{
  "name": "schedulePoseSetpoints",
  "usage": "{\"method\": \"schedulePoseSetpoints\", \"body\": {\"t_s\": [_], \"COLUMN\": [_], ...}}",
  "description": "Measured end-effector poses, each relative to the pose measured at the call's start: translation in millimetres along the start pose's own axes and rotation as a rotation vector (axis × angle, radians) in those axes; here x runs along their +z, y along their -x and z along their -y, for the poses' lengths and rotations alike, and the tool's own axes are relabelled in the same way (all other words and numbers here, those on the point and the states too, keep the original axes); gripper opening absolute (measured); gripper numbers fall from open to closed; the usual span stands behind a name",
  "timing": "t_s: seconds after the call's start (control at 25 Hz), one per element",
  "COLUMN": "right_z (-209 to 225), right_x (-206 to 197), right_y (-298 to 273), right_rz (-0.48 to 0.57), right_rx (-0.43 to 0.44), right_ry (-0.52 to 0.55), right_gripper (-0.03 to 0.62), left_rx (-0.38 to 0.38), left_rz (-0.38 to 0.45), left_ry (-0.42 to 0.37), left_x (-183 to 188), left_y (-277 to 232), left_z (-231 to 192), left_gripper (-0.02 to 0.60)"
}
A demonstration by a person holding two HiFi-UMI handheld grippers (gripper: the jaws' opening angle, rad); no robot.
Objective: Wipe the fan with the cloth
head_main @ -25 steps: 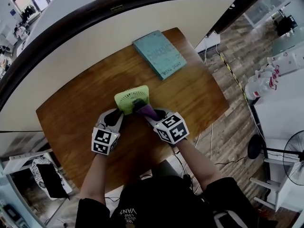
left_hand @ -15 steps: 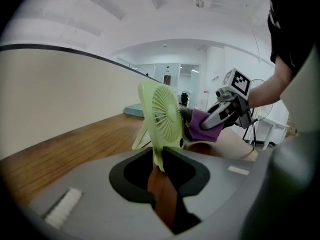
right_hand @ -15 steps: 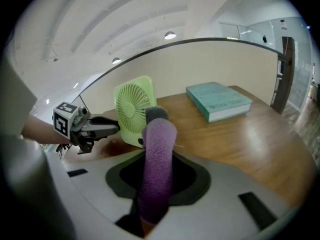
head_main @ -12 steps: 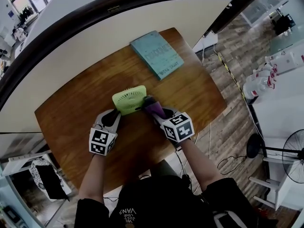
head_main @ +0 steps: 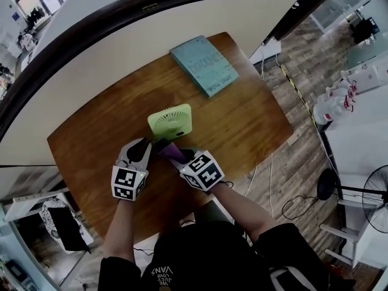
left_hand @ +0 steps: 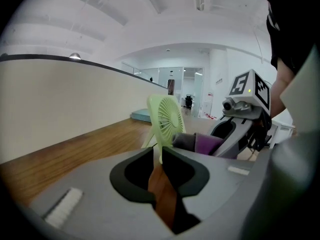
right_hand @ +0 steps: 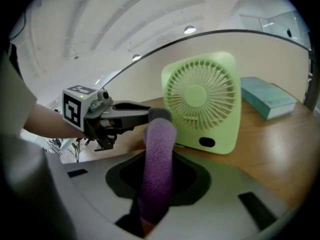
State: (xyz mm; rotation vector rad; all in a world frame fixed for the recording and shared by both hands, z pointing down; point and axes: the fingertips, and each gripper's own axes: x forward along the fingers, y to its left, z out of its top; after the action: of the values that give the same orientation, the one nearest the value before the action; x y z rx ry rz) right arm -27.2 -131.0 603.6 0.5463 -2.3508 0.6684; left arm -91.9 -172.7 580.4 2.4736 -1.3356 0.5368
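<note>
We have the green fan (head_main: pixel 171 121) standing upright near the middle of the wooden table (head_main: pixel 242 120), well apart from the teal book (head_main: pixel 203 65). Its near lower edge sits between the jaws of the left gripper (head_main: pixel 149 144), which have just been closing and now pinch it. Our right gripper (head_main: pixel 165 148) is clamped on the folded purple cloth (head_main: pixel 172 153) — its free end pokes out by the fan's lower corner, just beside the left gripper's tips.
</note>
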Motion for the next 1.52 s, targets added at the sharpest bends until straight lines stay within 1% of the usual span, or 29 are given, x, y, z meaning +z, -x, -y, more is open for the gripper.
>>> {"method": "schedulePoseSetpoints", "body": {"t_s": [0.12, 0.32, 0.48, 0.8, 1.08, 1.36, 1.52], "right_z": [-4.0, 14.0, 35.9, 83.3, 109.8, 112.7, 102.1], "right_x": [1.7, 0.3, -4.1, -22.2, -30.8, -30.7, -26.2], "right_y": [-17.1, -17.1, -2.6, 36.0, 57.1, 68.5, 82.5], "right_rz": [-0.017, -0.022, -0.014, 0.012, 0.038, 0.082, 0.136], "right_rx": [0.014, -0.024, -0.072, -0.173, -0.248, -0.304, -0.337], "right_ry": [0.005, -0.020, -0.049, -0.152, -0.220, -0.252, -0.266], "right_gripper": [0.100, 0.100, 0.100, 0.100, 0.100, 0.100, 0.100], "left_rx": [0.024, 0.026, 0.018, 0.011, 0.009, 0.032, 0.049], "left_rz": [0.006, 0.017, 0.016, 0.006, -0.009, -0.004, 0.026], "left_ry": [0.006, 0.016, 0.025, 0.047, 0.047, 0.089, 0.111], "left_x": [-0.4, -1.3, -3.2, -3.6, -8.4, -4.2, 8.9], "left_y": [11.6, 14.7, 9.9, 4.3, 6.1, 19.9, 34.8], "left_z": [-3.0, -3.1, -0.1, 6.0, 10.6, 9.6, 7.9], "left_gripper": [0.061, 0.057, 0.054, 0.046, 0.041, 0.037, 0.026]}}
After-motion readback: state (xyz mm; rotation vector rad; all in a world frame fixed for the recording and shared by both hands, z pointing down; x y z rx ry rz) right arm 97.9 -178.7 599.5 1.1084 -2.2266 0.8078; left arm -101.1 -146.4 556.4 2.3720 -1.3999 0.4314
